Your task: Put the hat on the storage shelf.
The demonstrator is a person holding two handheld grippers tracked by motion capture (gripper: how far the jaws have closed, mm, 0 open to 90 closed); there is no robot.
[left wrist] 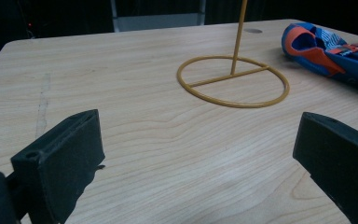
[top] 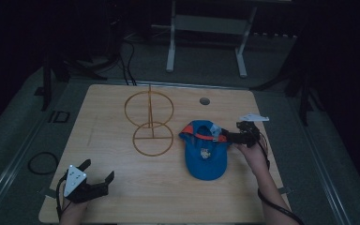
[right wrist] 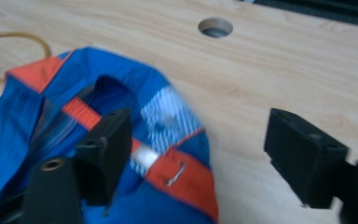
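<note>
A blue cap (top: 204, 151) with orange trim lies right of centre on the tabletop (top: 122, 187), just beside a yellow wire stand (top: 151, 123). The right gripper (right wrist: 196, 154) is at the cap's back strap, jaws spread, one over the fabric. The left gripper (top: 96, 171) rests near the front-left corner, jaws wide apart.

The light wooden table (top: 122, 187) carries a yellow wire stand (top: 151, 126) near its middle, with a blue and orange cap (top: 204, 152) lying just right of that stand and a round hole (top: 205, 101) beyond the cap.
</note>
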